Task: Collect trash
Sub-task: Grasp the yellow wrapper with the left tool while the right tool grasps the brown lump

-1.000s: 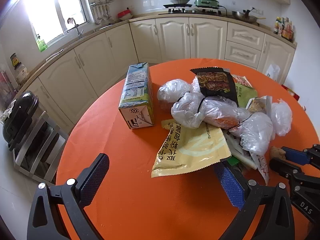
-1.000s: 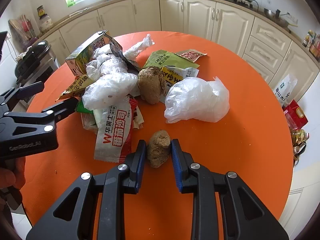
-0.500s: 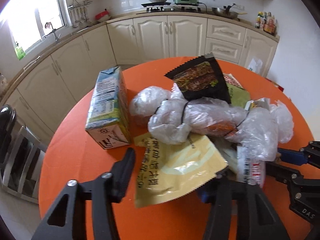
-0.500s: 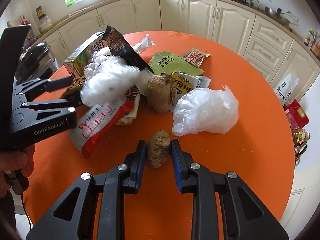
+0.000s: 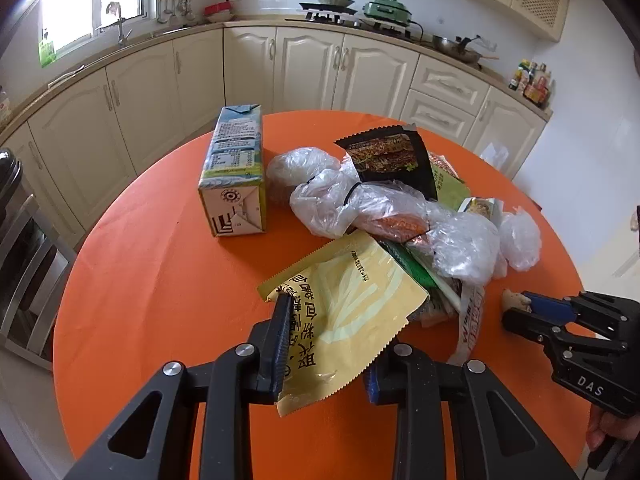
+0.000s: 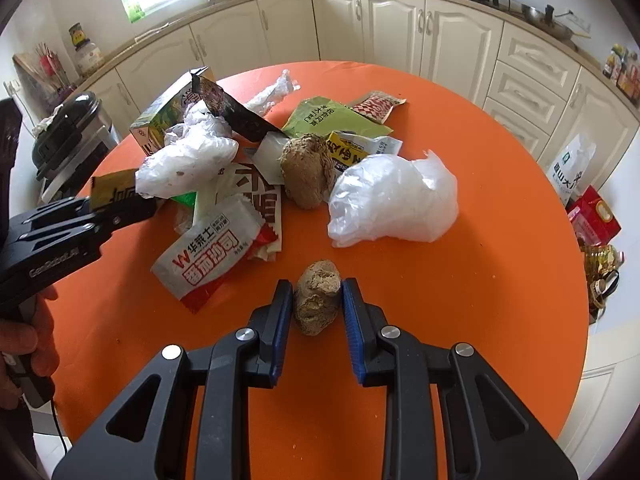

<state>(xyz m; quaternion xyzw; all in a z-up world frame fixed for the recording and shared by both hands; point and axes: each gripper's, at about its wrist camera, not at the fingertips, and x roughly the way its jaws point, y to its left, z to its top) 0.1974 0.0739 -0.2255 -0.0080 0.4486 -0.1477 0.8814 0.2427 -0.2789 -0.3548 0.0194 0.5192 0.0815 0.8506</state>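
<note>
A pile of trash lies on the round orange table (image 5: 152, 280): a milk carton (image 5: 236, 176), clear plastic bags (image 5: 352, 204), a black snack packet (image 5: 392, 156), a yellow wrapper (image 5: 348, 312) and a red-and-white wrapper (image 6: 216, 252). My left gripper (image 5: 328, 344) is shut on the yellow wrapper's near edge. My right gripper (image 6: 316, 312) is shut on a small brown lump (image 6: 318, 296) on the table in front of the pile. A larger brown lump (image 6: 306, 170) and a white plastic bag (image 6: 392, 200) lie beyond it.
Cream kitchen cabinets (image 5: 312, 68) curve behind the table, with a stove (image 5: 332, 8) and pan on the counter. A black appliance on a metal rack (image 6: 68, 140) stands left of the table. Bags and boxes (image 6: 592, 216) sit on the floor to the right.
My left gripper has closed in on the pile and clamped the yellow wrapper; the pile shifted slightly. My right gripper has held still on the small brown lump.
</note>
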